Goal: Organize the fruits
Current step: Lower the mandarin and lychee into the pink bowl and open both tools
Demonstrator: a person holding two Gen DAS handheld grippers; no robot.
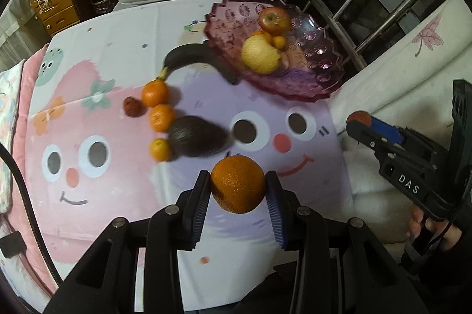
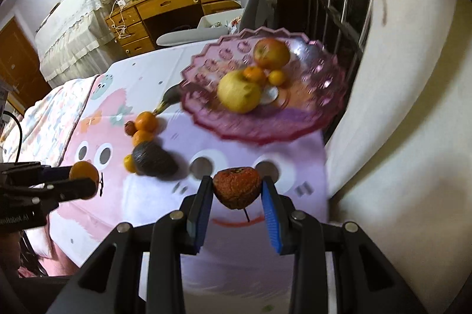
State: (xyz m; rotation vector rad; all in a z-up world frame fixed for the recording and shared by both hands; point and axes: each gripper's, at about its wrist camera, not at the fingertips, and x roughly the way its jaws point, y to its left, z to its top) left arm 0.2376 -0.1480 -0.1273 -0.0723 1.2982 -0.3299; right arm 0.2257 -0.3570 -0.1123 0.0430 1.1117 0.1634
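Item: orange [image 1: 237, 184], clamped in left gripper [image 1: 238, 190], held above the cartoon-print table [image 1: 124, 28]. Item: wrinkled red fruit [image 2: 237, 187], clamped in right gripper [image 2: 237, 191]. Destination, by judgement: pink glass dish [image 1: 321, 78], already holding apple, yellow fruit and small oranges. Handling note: lower each over a bare patch of dish, release low, one gripper at a time, avoiding the banana [image 1: 191, 60] under the rim

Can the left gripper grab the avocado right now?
Probably not: the left gripper is already shut on an orange. The avocado lies unobstructed on the cloth ahead, so only the full jaws block it.
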